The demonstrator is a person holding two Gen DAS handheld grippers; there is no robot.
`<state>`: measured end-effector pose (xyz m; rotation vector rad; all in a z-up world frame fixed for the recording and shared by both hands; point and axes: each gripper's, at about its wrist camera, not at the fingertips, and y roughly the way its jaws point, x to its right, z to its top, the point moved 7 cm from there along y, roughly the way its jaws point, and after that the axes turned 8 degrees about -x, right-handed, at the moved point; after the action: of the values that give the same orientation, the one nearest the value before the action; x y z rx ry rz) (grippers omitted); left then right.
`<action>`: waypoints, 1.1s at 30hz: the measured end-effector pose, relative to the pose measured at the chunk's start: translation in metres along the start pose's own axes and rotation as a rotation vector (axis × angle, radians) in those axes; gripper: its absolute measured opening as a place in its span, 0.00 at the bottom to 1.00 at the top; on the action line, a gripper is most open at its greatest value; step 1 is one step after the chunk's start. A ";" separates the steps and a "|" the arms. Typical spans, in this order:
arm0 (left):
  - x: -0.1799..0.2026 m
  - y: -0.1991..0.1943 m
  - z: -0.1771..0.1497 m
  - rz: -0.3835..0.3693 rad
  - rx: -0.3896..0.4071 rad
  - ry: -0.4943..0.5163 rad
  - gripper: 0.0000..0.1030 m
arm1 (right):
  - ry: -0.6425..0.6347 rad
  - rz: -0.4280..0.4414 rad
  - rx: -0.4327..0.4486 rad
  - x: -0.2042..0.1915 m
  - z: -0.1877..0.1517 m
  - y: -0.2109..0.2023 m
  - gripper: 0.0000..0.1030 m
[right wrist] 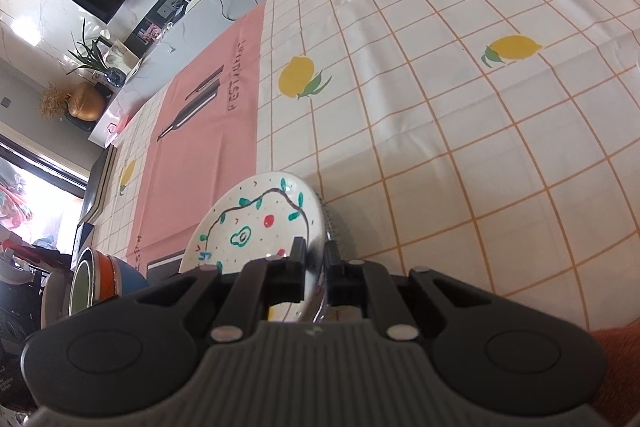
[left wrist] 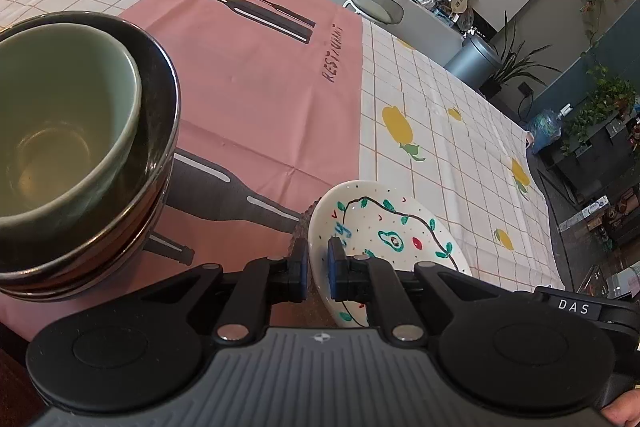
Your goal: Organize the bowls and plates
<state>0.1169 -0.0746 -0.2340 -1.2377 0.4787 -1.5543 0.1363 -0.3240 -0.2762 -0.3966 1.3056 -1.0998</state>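
Both grippers are on the painted plate (left wrist: 396,227) at once. The left gripper (left wrist: 318,269) is clenched on its near rim, low centre of the left view; the right gripper (right wrist: 316,267) pinches the opposite edge, low centre of its own view. The plate hangs tilted between them over the tablecloth (right wrist: 440,107). Here's the hinge: the stacked bowls (left wrist: 80,131) loom at the left of the left view, so that hand looks nearer the pile.

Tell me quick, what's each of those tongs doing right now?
Left tongs: closed on the rim of the painted plate.
Right tongs: closed on the opposite rim of the same plate.
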 end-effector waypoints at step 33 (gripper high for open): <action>0.018 -0.007 -0.010 0.117 0.114 0.146 0.27 | -0.248 -0.266 0.070 -0.025 -0.014 0.004 0.09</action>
<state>0.1065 -0.0909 -0.2240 -0.9965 0.5393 -1.5570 0.1279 -0.2971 -0.2693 -0.6473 1.0121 -1.2697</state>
